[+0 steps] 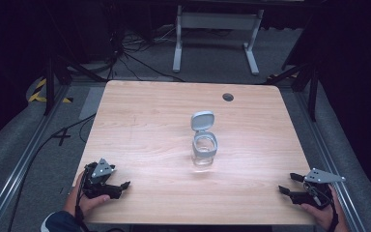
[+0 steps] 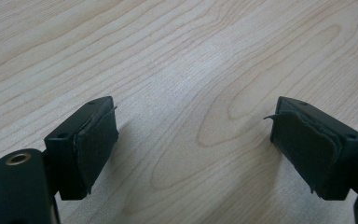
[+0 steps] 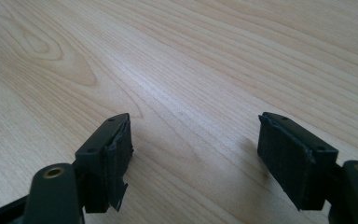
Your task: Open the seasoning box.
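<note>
The left gripper and right gripper, both spread wide and empty, are rested at the bench edge well apart from the central clear jar, whose raised lid could be knocked and the jar toppled by a careless approach.

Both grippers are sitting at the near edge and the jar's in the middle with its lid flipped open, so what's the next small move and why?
Probably bring the right gripper forward and inward toward the clear jar. Both grippers sit open and empty near the table's front edge, the left gripper no closer, and the jar stands apart mid-table with its grey lid raised behind it.
</note>
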`<state>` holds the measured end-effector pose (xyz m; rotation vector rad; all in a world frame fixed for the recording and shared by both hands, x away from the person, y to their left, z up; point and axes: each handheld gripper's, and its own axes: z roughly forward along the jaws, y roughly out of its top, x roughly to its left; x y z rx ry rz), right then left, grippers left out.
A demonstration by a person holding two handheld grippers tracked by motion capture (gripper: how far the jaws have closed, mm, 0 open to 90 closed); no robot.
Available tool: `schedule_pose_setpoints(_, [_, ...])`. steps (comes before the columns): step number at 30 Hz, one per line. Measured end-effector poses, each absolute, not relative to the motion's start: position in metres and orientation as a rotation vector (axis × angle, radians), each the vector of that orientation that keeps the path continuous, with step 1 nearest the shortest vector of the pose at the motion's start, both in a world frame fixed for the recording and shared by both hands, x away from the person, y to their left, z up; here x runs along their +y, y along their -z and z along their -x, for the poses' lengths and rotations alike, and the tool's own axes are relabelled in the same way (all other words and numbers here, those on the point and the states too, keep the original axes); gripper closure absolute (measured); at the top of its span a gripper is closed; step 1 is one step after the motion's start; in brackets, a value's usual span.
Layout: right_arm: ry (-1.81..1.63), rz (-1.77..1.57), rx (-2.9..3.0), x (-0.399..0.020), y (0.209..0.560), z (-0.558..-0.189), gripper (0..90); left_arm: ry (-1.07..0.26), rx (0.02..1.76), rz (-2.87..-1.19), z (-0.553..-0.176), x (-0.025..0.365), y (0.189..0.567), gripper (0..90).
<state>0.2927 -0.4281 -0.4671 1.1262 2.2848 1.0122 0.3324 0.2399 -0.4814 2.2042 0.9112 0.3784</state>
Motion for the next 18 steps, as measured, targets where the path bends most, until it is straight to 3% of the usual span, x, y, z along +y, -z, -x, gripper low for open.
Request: schedule_pose_setpoints(18, [-1.012,-1.127,2.285,-0.4281,0.4671,-0.2927,26.5,-0.376,0.919,-2.204,-0.3322,0.2395,0.4812,14.8])
